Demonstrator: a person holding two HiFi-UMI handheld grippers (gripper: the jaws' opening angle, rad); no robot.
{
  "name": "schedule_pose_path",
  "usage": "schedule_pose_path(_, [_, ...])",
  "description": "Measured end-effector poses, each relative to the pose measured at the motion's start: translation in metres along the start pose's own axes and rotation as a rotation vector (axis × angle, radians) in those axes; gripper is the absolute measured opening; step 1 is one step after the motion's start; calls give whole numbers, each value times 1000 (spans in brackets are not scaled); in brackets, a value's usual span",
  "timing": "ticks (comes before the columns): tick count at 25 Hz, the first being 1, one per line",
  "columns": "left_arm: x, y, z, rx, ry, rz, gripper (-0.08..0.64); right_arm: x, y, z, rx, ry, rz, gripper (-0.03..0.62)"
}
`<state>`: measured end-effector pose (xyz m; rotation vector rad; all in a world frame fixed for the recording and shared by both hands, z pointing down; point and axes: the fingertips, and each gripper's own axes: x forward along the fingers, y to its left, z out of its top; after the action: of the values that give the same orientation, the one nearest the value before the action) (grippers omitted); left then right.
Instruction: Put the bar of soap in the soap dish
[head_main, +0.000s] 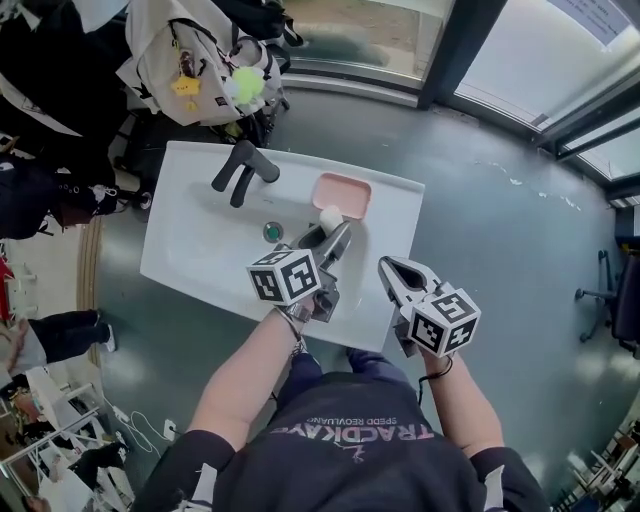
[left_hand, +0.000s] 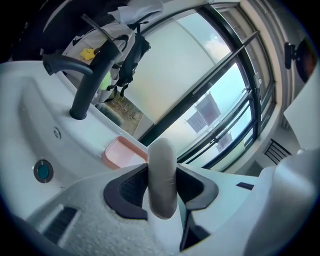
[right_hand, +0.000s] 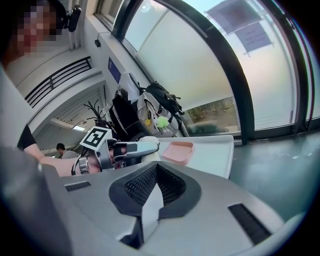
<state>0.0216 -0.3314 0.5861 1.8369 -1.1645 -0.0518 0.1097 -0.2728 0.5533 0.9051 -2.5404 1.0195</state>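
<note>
White bar of soap (left_hand: 162, 172): pinched upright between the two pads of the left gripper (head_main: 328, 232), which grip its broad sides. It is carried over the sink (head_main: 195, 255), just short of the dish.

Pink soap dish (head_main: 341, 194): sits on the sink's far rim, right of the black faucet (head_main: 243, 170), and appears empty.

Step in hand, as judged: transport, with the soap not yet set down. The next move calls for a short carry forward over the dish, a lowering until the bar rests in it, then parting the jaws.

Right gripper (right_hand: 155, 180): jaws pressed together on nothing, held beside the sink's near right corner.

Not legible: the soap's lower end sits behind the pads. In the left gripper view the bar hides the dish's right part, so the dish floor's detail is uncertain.
</note>
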Motion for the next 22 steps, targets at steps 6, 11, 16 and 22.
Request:
schedule_pose_path(6, [21, 13, 10, -45, -21, 58, 169, 8, -15, 8, 6, 6, -9, 9])
schedule_pose_path(11, [34, 24, 14, -58, -17, 107, 169, 28, -27, 14, -18, 24, -40, 9])
schedule_pose_path(16, [47, 31, 13, -147, -22, 128, 169, 42, -32, 21, -17, 21, -46, 9])
schedule_pose_path(22, [55, 37, 14, -232, -44, 152, 169, 47, -36, 21, -6, 16, -50, 9])
